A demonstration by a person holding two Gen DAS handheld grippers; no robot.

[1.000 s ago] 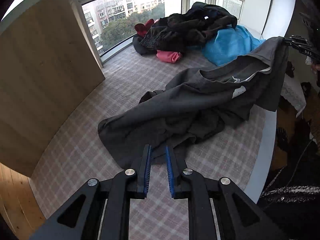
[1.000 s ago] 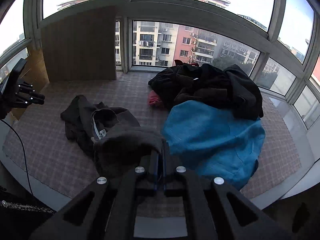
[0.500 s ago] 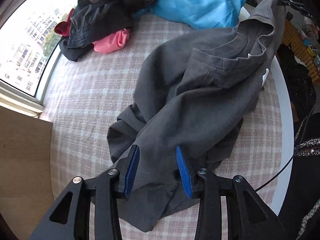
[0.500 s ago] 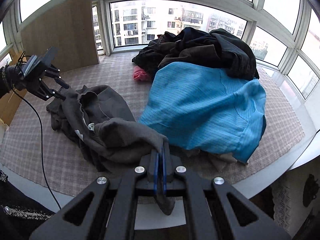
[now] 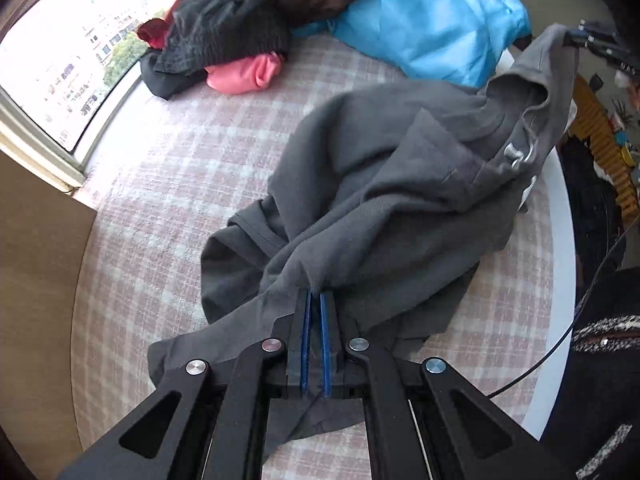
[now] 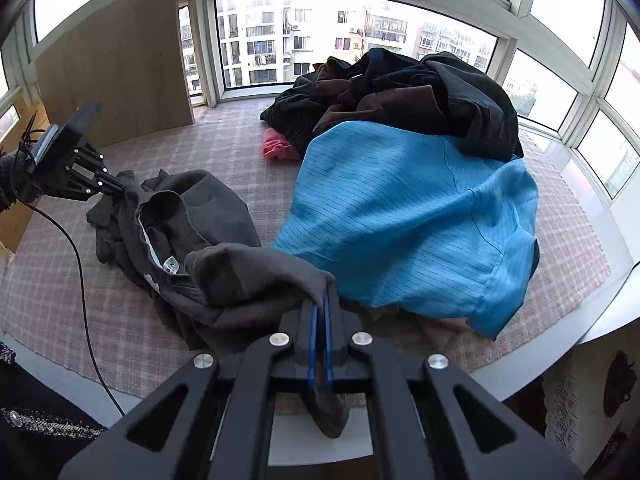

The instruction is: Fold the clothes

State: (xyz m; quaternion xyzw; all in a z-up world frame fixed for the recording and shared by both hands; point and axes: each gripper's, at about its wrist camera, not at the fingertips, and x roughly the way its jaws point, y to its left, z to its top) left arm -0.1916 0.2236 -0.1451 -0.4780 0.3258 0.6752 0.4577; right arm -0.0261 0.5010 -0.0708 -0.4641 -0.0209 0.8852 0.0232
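A dark grey shirt (image 5: 400, 184) lies bunched on the checked cloth of the table (image 5: 180, 168). My left gripper (image 5: 315, 300) is shut on a fold of its cloth near one end. My right gripper (image 6: 320, 304) is shut on the other end of the grey shirt (image 6: 200, 216), which hangs lifted by the collar side. In the right wrist view the left gripper (image 6: 116, 186) shows at the far left, pinching the shirt. The right gripper (image 5: 568, 38) appears at the top right of the left wrist view.
A blue garment (image 6: 408, 216) spreads right of the shirt, with a heap of dark clothes (image 6: 400, 92) and a pink item (image 6: 278, 148) behind it. A wooden panel (image 6: 116, 60) stands at the back left. The table's white rim (image 5: 560, 240) runs nearby.
My left gripper, open half a second ago above the shirt, has closed on a fold of it. The right gripper keeps its hold on the other end.
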